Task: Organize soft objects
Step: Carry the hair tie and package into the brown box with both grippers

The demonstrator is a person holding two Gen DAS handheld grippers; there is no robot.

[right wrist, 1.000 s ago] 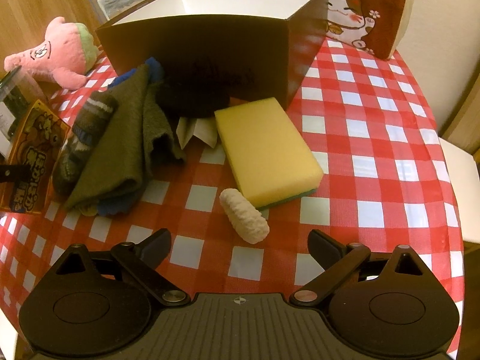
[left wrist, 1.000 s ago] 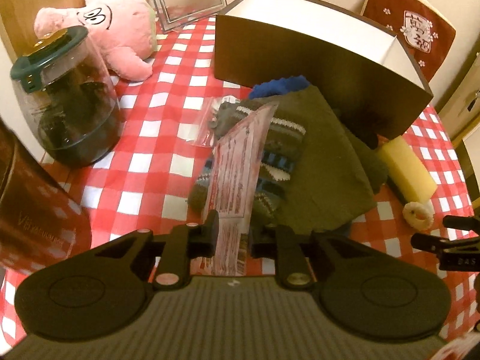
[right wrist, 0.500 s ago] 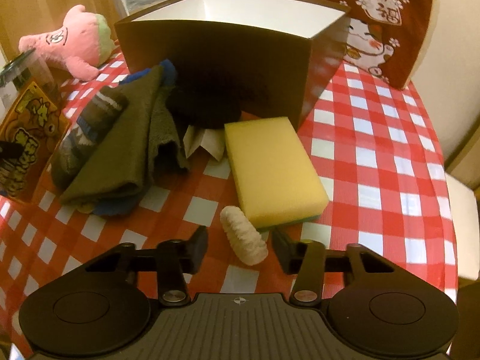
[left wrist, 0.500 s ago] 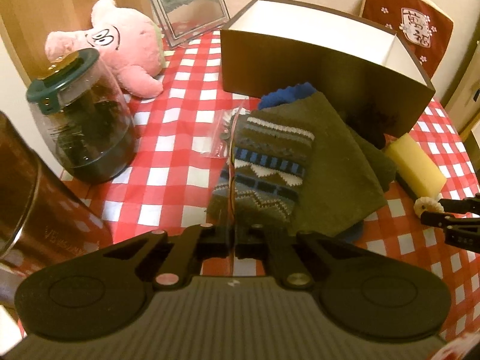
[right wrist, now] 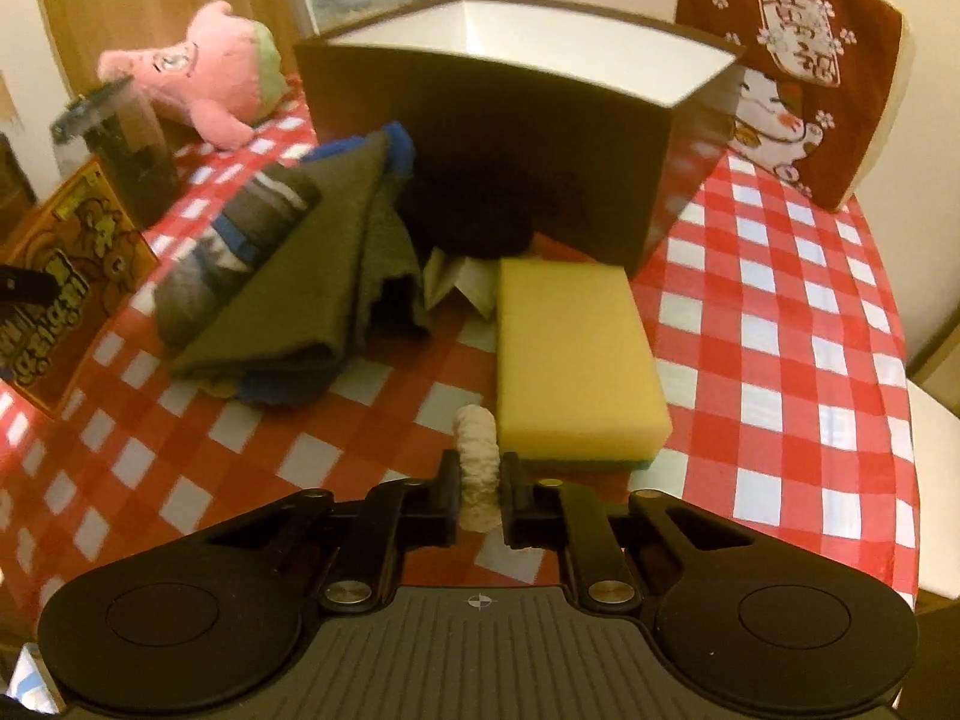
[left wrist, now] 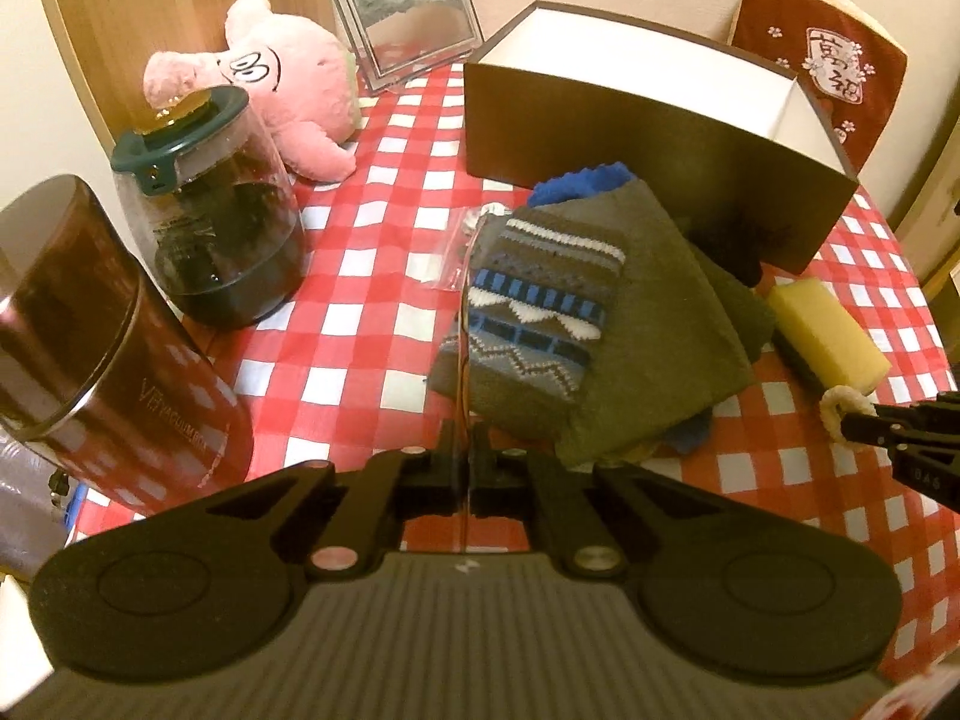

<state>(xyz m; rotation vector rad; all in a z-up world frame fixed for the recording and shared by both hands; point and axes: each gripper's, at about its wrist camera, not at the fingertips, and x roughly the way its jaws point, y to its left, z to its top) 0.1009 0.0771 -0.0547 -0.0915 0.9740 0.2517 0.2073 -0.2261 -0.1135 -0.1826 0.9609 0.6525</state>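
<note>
My left gripper [left wrist: 463, 450] is shut on a flat snack packet [left wrist: 463, 336], seen edge-on here; its orange printed face shows in the right wrist view [right wrist: 63, 282]. My right gripper [right wrist: 480, 483] is shut on a small white scrunchie [right wrist: 478, 468], also visible in the left wrist view [left wrist: 840, 405]. A yellow sponge [right wrist: 570, 366] lies just beyond it. A pile of soft cloths, with a patterned sock [left wrist: 534, 324] on an olive towel [left wrist: 654, 330] over a blue cloth [left wrist: 579, 183], lies before the open brown box [left wrist: 648, 126]. A pink plush [left wrist: 282, 96] sits far left.
A glass jar with a green lid [left wrist: 210, 210] and a dark brown canister [left wrist: 90, 360] stand at the left. A picture frame [left wrist: 408, 18] leans at the back. A red cat cushion [right wrist: 792, 66] stands behind the box. The red checked table's edge [right wrist: 900, 420] runs at the right.
My right gripper closed from wide open onto the white scrunchie. My left gripper lifted the snack packet off the sock pile, turned it edge-on and drew back.
</note>
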